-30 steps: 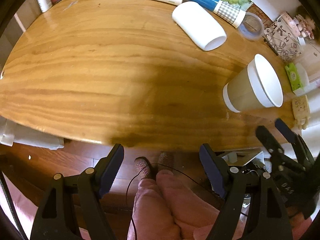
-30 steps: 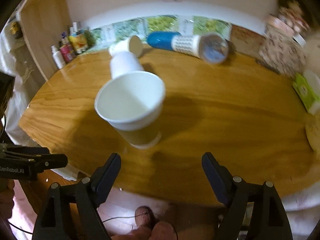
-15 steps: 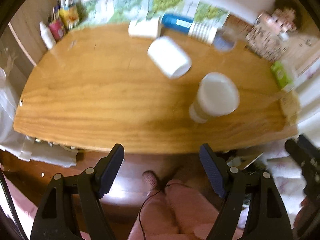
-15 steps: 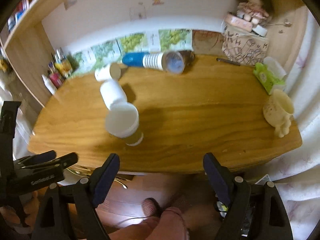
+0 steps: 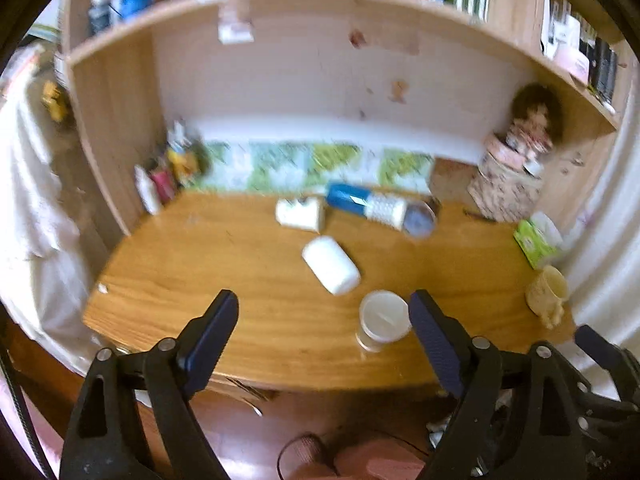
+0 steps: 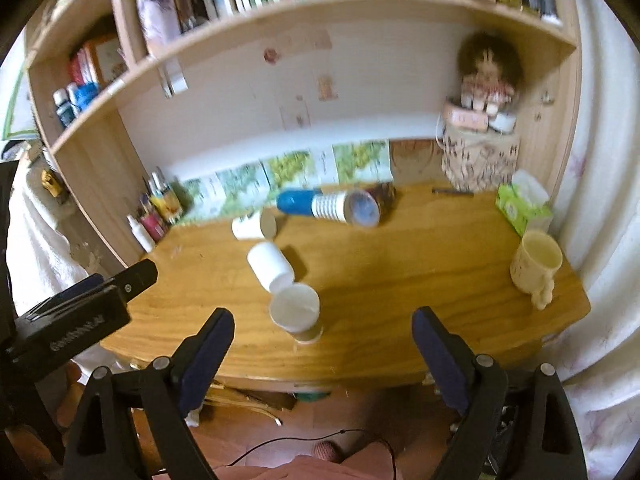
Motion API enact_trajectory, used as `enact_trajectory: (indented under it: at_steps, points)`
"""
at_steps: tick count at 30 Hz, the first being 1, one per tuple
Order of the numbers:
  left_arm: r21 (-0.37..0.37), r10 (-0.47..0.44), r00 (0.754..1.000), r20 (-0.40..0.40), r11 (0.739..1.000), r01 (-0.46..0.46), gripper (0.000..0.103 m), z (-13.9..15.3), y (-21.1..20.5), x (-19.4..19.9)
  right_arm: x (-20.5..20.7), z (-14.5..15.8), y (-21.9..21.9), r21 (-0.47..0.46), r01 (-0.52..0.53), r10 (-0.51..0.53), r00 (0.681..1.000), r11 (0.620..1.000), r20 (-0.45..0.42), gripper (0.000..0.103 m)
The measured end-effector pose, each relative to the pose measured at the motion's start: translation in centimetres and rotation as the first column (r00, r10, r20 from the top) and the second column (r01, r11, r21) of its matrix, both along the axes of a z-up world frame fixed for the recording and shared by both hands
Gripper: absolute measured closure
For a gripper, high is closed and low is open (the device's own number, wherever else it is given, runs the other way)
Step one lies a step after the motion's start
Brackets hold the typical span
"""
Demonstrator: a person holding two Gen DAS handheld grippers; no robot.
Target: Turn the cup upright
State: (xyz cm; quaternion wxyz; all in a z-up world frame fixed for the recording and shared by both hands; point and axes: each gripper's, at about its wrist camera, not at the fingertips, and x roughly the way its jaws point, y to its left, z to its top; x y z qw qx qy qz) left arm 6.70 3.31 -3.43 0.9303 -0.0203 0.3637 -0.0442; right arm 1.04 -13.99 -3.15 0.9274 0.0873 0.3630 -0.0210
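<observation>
A paper cup [image 5: 382, 320] with a brown sleeve and white rim stands upright near the front edge of the wooden desk [image 5: 248, 272]; it also shows in the right wrist view [image 6: 297, 314]. My left gripper [image 5: 324, 328] is open and empty, held back from the desk's front edge. My right gripper [image 6: 324, 344] is open and empty, also back from the desk, with the cup well ahead of its fingers. The left gripper's body shows at the left of the right wrist view [image 6: 76, 320].
A white cup [image 6: 270, 266] lies on its side just behind the paper cup. Further back lie a small white cup [image 6: 256, 224] and a blue-and-white bottle [image 6: 328, 206]. A cream mug [image 6: 536, 268], a green tissue pack [image 6: 520, 206] and a doll basket [image 6: 480, 160] stand at the right. Small bottles [image 6: 154, 216] stand at the back left.
Both grippers have pulled back and up from the desk, so the whole desk and the shelves now show. The paper cup stays upright in the same place.
</observation>
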Motion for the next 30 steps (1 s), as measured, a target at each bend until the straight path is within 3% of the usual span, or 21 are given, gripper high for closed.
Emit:
enact_trajectory:
  at_steps: [1, 5, 8, 15, 20, 30]
  points:
    - [-0.001, 0.003, 1.000, 0.026, 1.000, -0.003, 0.010, 0.3, 0.1, -0.4, -0.2, 0.2, 0.1, -0.009, 0.001, -0.001, 1.000, 1.000, 0.019, 0.000]
    - [0.010, 0.035, 0.995, 0.091, 0.999, -0.036, 0.009, 1.1, 0.4, -1.5, -1.3, 1.2, -0.2, -0.023, 0.014, -0.012, 0.996, 1.000, 0.088, 0.000]
    - [0.028, 0.047, 0.988, 0.146, 0.998, -0.051, 0.000, 1.6, 0.3, -2.6, -1.9, 2.0, -0.6, -0.031, 0.036, -0.032, 0.991, 0.999, 0.134, 0.000]
    - [0.064, 0.056, 0.957, 0.285, 0.995, -0.077, 0.000, 3.4, -0.1, -5.4, -3.0, 3.4, -0.6, -0.054, 0.048, -0.035, 0.975, 0.997, 0.219, 0.000]
    - [0.060, 0.068, 0.951, 0.301, 0.994, -0.090, 0.000, 3.7, 0.1, -5.6, -3.2, 4.3, -0.2, -0.081, 0.047, -0.023, 0.963, 0.996, 0.269, 0.000]
    - [0.036, 0.052, 0.960, 0.276, 0.997, -0.064, 0.000, 3.2, 0.1, -4.9, -2.3, 3.8, 0.2, -0.085, 0.029, -0.008, 0.969, 0.996, 0.246, 0.000]
